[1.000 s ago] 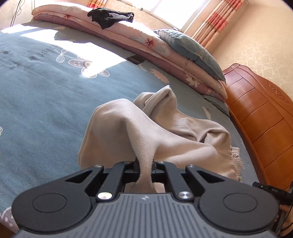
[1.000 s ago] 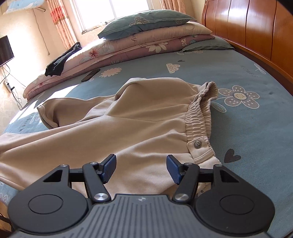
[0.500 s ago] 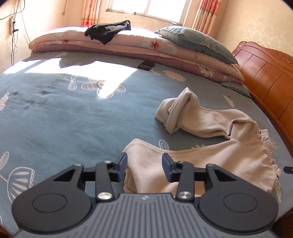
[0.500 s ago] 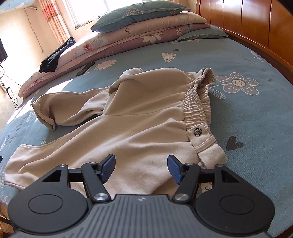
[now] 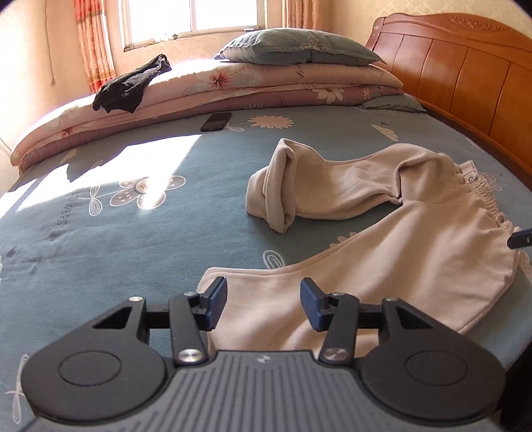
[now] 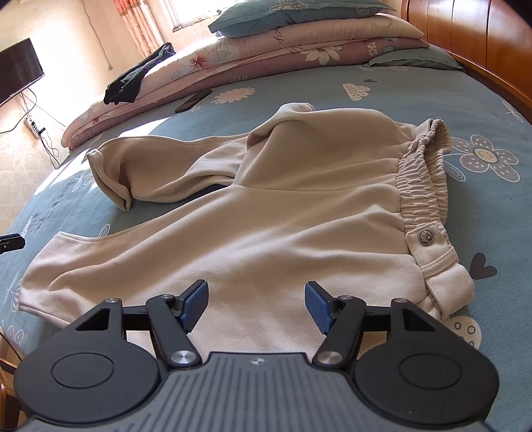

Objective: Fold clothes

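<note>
Bedroom surroundings in sunlight

A dark phone (image 5: 216, 121) lay on the blue flowered bedsheet (image 5: 99, 239) beside stacked floral quilts (image 5: 266, 86), which bore a grey-blue pillow (image 5: 299, 46) and black garment (image 5: 129, 84); a wooden headboard (image 5: 465, 73) and television (image 6: 16, 69) stood nearby.

Trousers (image 5: 415, 239) near edge – hidden behind left tool (image 5: 263, 307).

you're in a home bedroom: a bed with a blue flowered sheet (image 5: 133, 239), a wooden headboard (image 5: 465, 66), stacked quilts (image 5: 266, 79), a pillow (image 5: 299, 46), and a curtained window (image 5: 193, 16).
</note>
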